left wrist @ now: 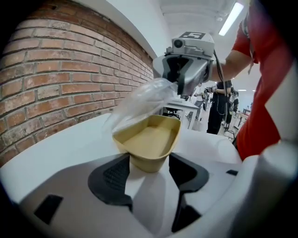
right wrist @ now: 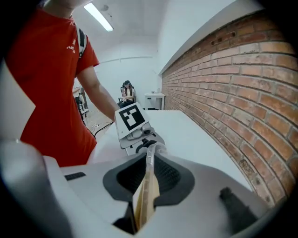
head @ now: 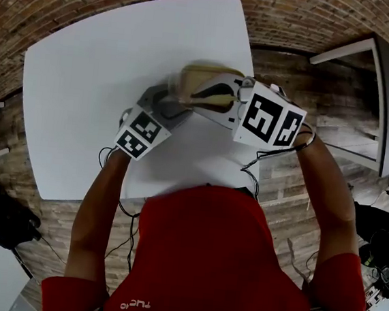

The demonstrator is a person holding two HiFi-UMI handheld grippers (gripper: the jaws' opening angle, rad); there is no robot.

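Note:
A tan shallow tray (left wrist: 150, 138) hangs over the white table (head: 101, 60), and my left gripper (left wrist: 149, 168) is shut on its near end. A clear plastic film (left wrist: 145, 100) lifts off the tray's far side, up to my right gripper (left wrist: 183, 74). In the right gripper view, my right gripper (right wrist: 146, 188) is shut on that film (right wrist: 150, 160), seen edge-on with a thin tan strip between the pads, and it faces the left gripper (right wrist: 136, 126). In the head view, the tray (head: 201, 77) sits between the left gripper (head: 163, 106) and the right gripper (head: 221, 101).
A brick wall (left wrist: 56, 69) runs along the table's far side. The table's near edge (head: 178, 184) is against the person's red shirt, with cables (head: 247, 180) hanging there. People (left wrist: 222, 104) and desks stand in the room behind.

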